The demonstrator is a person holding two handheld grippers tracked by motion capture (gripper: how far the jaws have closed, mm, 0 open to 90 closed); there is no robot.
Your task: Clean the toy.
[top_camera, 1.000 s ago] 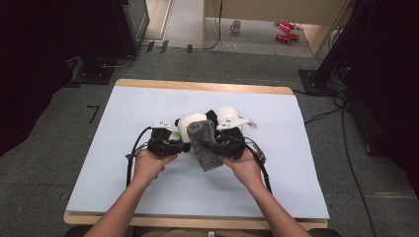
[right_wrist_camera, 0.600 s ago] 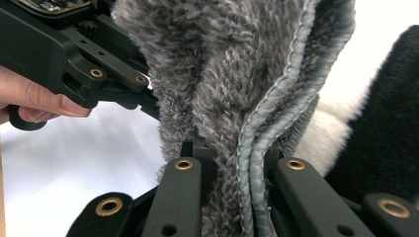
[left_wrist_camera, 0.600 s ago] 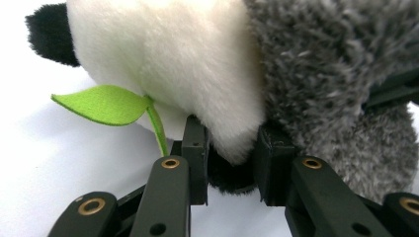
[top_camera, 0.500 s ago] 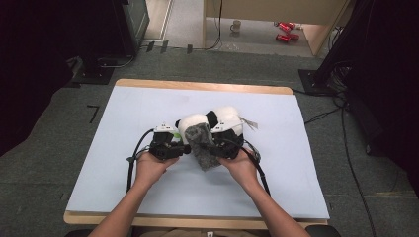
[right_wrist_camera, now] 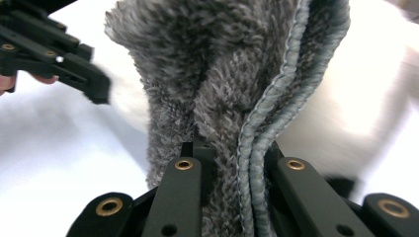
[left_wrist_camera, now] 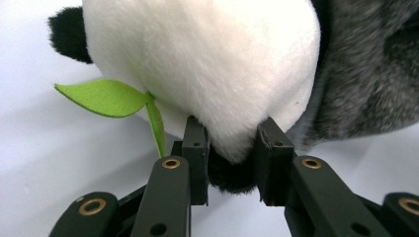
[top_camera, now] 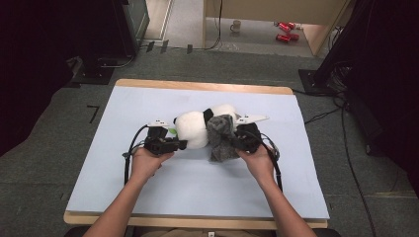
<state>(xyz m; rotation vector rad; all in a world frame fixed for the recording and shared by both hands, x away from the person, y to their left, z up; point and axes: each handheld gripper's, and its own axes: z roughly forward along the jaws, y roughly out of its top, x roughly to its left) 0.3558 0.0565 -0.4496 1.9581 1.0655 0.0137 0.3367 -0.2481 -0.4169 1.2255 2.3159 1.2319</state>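
1. Panda (top_camera: pixel 193 129) lies mid-mat (top_camera: pixel 123 113), its white head toward the left gripper (top_camera: pixel 179 145), which we have clamped on a fold of plush at the head's lower edge (left_wrist_camera: pixel 232 148); green leaf (left_wrist_camera: pixel 101 97) beside it.
2. Grey cloth (top_camera: pixel 221 138) hangs draped over the panda's body; the right gripper (top_camera: pixel 236 143) pinches its doubled, stitched edge (right_wrist_camera: pixel 257 143).
3. We judge the work partway: the cloth reaches the body's middle; the head and far end are bare.
4. Left to do: spread the cloth, release both grips.
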